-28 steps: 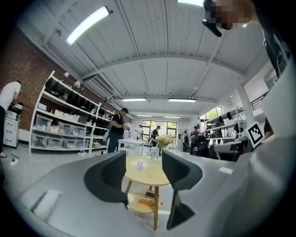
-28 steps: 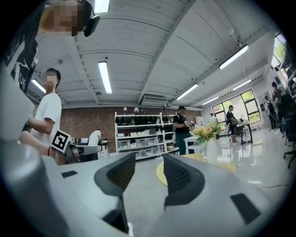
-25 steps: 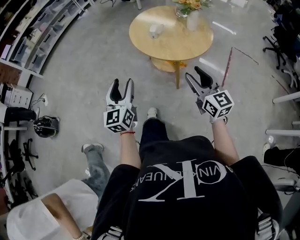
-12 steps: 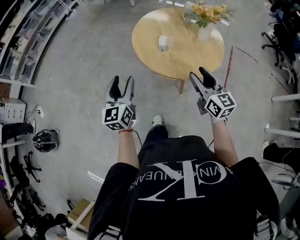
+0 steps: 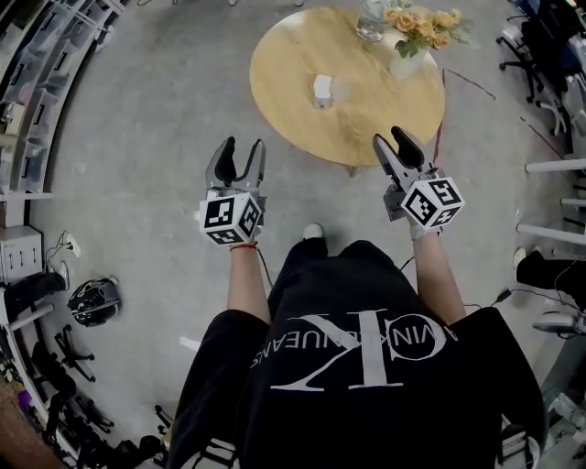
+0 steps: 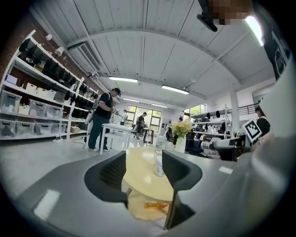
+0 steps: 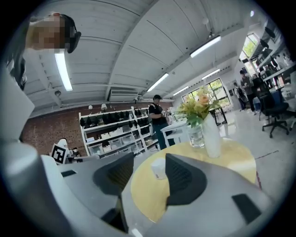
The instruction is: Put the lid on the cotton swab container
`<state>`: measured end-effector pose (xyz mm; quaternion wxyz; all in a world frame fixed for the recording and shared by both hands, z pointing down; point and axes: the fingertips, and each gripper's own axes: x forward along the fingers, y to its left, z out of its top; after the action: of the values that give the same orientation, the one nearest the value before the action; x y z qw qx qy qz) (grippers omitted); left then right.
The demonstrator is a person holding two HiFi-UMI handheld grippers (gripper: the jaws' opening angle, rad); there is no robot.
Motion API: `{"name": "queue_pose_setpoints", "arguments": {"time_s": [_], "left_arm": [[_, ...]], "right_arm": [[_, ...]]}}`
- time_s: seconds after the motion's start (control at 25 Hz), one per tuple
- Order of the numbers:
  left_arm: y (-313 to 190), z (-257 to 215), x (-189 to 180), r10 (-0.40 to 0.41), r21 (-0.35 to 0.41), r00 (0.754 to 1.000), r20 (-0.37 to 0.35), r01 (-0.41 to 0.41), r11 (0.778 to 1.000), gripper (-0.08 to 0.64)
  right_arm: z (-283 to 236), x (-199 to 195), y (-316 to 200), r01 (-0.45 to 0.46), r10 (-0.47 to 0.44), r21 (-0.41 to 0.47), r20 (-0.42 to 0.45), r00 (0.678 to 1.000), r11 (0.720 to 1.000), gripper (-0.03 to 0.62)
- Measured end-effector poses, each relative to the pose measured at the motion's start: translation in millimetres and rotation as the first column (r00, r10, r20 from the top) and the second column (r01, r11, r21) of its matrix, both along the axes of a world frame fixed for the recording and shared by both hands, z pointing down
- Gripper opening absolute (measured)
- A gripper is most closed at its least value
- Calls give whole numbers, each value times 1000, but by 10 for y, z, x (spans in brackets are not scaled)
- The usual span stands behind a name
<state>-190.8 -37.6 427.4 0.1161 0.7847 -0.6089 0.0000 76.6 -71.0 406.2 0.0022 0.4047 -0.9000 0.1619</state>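
A small white cotton swab container (image 5: pixel 321 90) stands near the middle of a round wooden table (image 5: pixel 366 114). A clear piece (image 5: pixel 341 92) lies right beside it; I cannot tell whether that is the lid. Both grippers hang in the air short of the table's near edge. My left gripper (image 5: pixel 242 147) is open and empty, to the left of the table. My right gripper (image 5: pixel 388 137) is open and empty, over the table's near rim. The container (image 6: pixel 159 165) shows between the left gripper's (image 6: pixel 143 172) jaws, far off. The same container (image 7: pixel 158 168) shows between the right gripper's (image 7: pixel 148 175) jaws.
A white vase of flowers (image 5: pixel 414 37) and a glass (image 5: pixel 370 20) stand at the table's far side. Shelving with bins (image 5: pixel 37 82) lines the left wall. A helmet (image 5: pixel 93 299) lies on the floor. Office chairs (image 5: pixel 540 32) stand at the right. People (image 6: pixel 104 118) stand far behind.
The table has come nearer and lower in the head view as the person steps toward it. A seated person at lower left has left the view. Both grippers stay open and empty.
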Motion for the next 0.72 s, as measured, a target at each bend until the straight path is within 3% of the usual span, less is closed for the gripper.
{"name": "queue_pose_setpoints", "arguments": {"time_s": [0.24,0.4,0.72], "left_arm": [[-182,216,169,67,-44,997,-34,-68,997,230],[-325,311,476,132,-59,991,-27,-133,989,230],[-780,430,830,267,-105,963,32,-263,959,230]], "right_arm": [[124,154,-109,-55,54,-50,-9,998,997,183],[216,273,-297,-75,76,-76,2,997,994,183],[288,-44,-853,-6,17,-131,83,996,991,183]]}}
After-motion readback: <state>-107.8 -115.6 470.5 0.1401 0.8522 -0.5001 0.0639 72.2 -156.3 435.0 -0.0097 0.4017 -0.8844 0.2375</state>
